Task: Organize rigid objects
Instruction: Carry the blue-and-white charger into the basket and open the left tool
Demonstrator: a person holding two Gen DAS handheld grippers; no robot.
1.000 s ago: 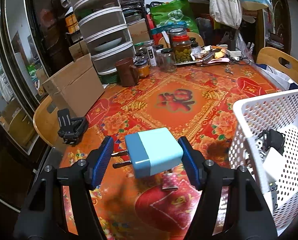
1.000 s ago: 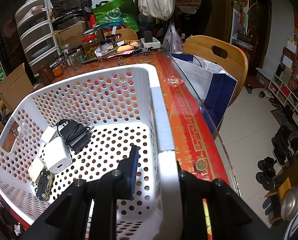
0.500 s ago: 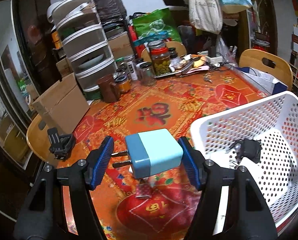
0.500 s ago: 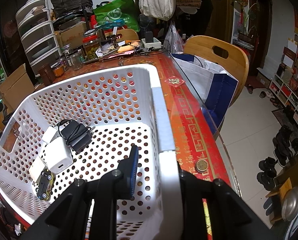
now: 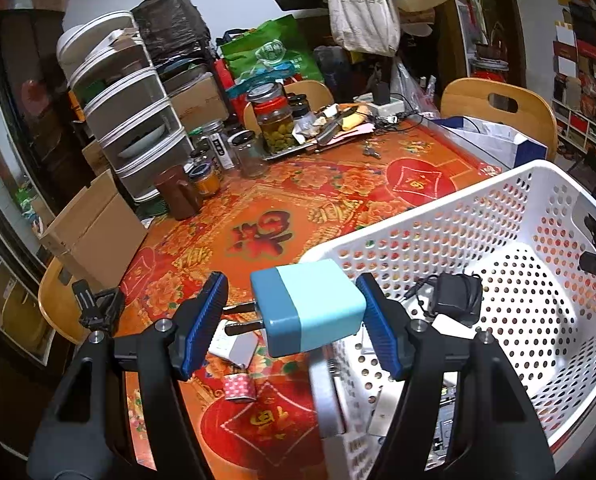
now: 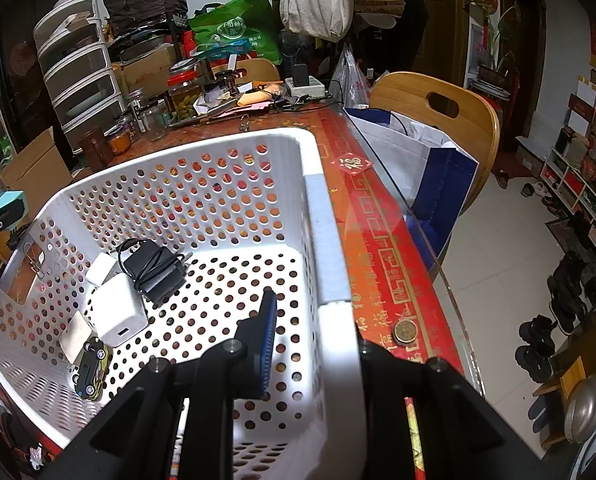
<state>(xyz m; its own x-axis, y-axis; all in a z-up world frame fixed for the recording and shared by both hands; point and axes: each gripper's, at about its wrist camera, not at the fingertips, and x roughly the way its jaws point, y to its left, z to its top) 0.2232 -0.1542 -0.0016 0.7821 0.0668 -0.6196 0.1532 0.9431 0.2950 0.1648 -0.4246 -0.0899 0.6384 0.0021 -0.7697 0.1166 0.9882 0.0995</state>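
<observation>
Blue charger [image 5: 312, 310]: two-tone plug adapter, prongs pointing left, clamped in your left hand-held gripper [image 5: 289, 320] and held in the air just over the near-left corner of the white basket [image 5: 498, 208].

Left to right on the desk [image 5: 257, 216]:
- Small patterned padlock-like item [image 5: 239, 387] and a white block [image 5: 233, 346], both outside the basket. You have these left to sort, by the look of it.
- White basket, already stocked: black adapter with coiled cord [image 6: 155, 270], white charger cube [image 6: 117, 312], a flat white piece and a toy car [image 6: 91, 368].
- Your right hand-held gripper [image 6: 312, 344], closed on the basket's right wall, steadying it.

Progress: roughly midway, judging by contents.

Obscured: the padlock's identity is uncertain; the right gripper's outer finger is hidden behind the wall.
</observation>
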